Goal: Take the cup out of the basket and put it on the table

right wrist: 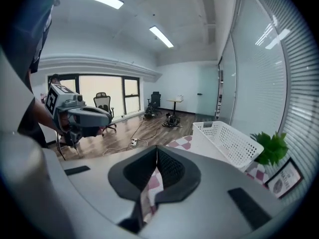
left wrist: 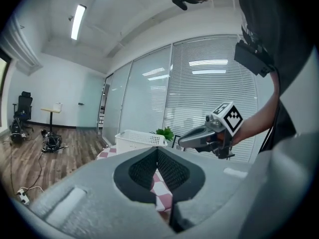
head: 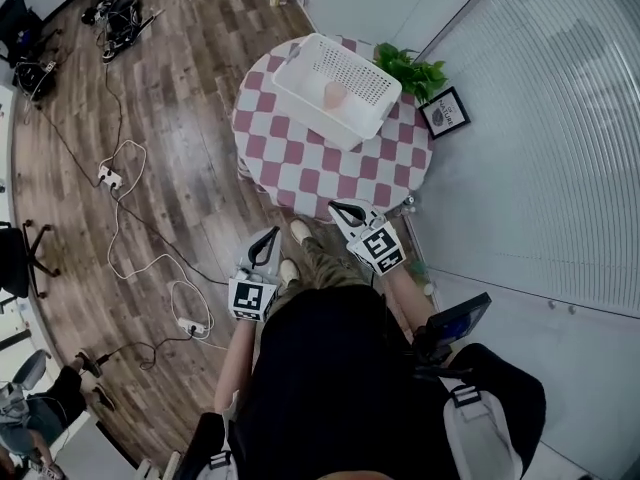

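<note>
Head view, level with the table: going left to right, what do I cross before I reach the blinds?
Left to right: white power strip → white basket with the cup inside it → green plant → framed picture.

A white perforated plastic basket (head: pixel 318 114) stands on the far half of the round table with a red-and-white checked cloth (head: pixel 300 163), and a small pink cup (head: pixel 335 94) sits inside it. A green leafy plant (head: pixel 412 70) is behind the table's right side, and a black-framed picture (head: pixel 446 114) is just beside its right edge. White cables (head: pixel 125 218) lie on the wooden floor (head: pixel 180 88) to the left.
</note>
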Motion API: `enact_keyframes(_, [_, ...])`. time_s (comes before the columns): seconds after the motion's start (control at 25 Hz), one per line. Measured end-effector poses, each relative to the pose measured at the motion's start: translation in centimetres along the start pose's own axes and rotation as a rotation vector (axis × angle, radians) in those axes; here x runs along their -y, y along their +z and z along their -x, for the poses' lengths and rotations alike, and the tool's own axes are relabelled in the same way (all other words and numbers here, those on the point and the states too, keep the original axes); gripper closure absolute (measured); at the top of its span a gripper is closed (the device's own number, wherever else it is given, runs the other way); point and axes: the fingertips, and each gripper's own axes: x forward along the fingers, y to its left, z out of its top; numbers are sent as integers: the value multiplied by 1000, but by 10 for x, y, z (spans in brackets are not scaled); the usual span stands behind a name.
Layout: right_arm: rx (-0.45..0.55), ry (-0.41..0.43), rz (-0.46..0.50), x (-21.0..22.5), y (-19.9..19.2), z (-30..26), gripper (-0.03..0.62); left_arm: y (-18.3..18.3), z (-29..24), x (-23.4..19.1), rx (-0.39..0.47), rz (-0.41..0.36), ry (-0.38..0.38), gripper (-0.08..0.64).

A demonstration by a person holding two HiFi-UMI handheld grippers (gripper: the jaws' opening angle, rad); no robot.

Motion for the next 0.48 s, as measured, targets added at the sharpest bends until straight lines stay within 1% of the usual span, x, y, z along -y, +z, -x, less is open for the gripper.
enact_keyframes(0.12, [-81, -11, 121, 40, 4, -4, 581, -4, -11, -6, -15, -1, 10, 555])
enact_keyframes(0.2, [-132, -21, 246, 72, 7, -11, 581, -1, -16, -16, -10, -10, 32, 555])
enact_keyframes(0.32, [-169, -73, 447, 125, 21, -26, 581, 5, -17, -39, 5, 4, 104, 555])
enact_keyframes(0.4, [-199, -85, 513, 156, 21, -35, 581, 1, -11, -53, -3, 29, 162, 555])
enact_keyframes(0.48, [-231, -64, 539, 185, 19, -50, 581, -4, -4, -67, -13, 50, 223, 555])
